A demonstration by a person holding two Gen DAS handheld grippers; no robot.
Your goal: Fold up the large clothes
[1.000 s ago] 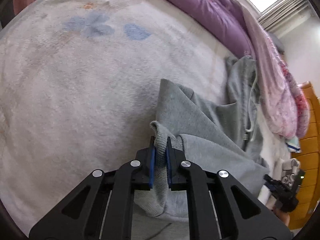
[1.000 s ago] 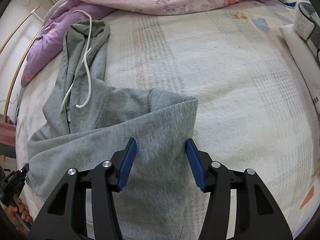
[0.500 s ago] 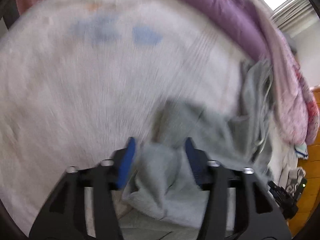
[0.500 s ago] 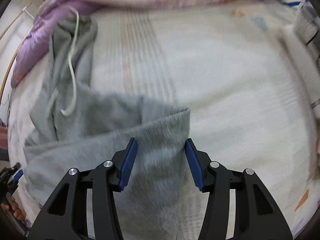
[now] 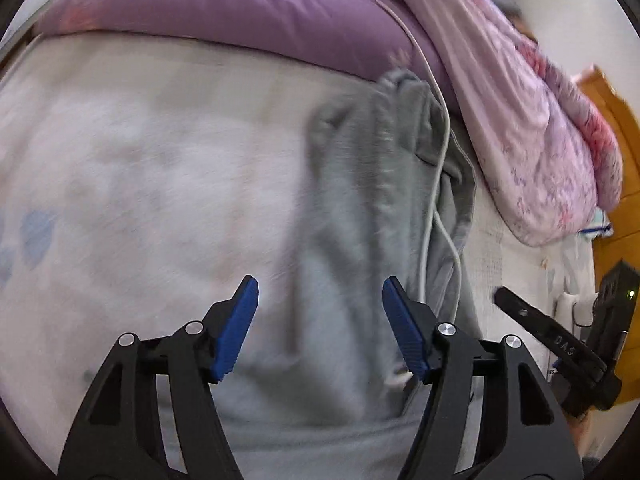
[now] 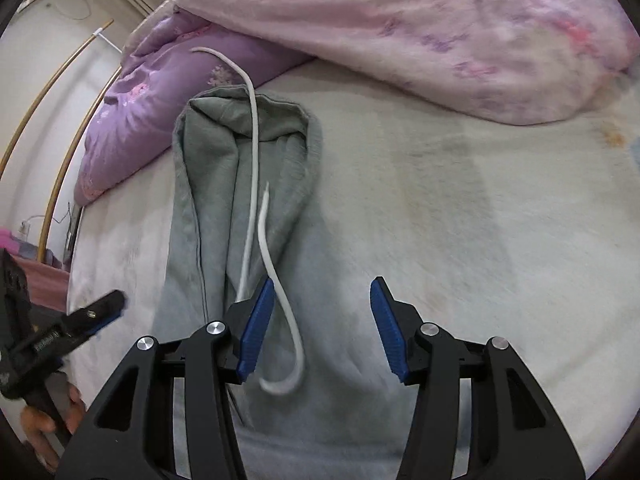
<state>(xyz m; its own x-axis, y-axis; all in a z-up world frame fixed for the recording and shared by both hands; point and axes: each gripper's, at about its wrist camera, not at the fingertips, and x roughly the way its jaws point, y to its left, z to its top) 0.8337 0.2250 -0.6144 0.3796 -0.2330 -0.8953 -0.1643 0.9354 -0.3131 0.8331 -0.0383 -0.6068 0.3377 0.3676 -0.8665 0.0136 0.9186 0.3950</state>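
Note:
A grey hoodie lies on the white bed, its hood toward the purple duvet and its white drawstrings trailing down the front. My left gripper is open and empty just above the hoodie's body. My right gripper is open and empty above the hoodie near the drawstring ends. The right gripper also shows at the right of the left wrist view, and the left gripper shows at the left of the right wrist view.
A purple duvet and a pink floral quilt are piled along the far side of the bed. The white bedsheet spreads to the right. Wooden furniture stands at the right edge.
My left gripper let go of the hoodie's sleeve cuff and opened. Both grippers moved up the garment toward the hood, which now fills both views.

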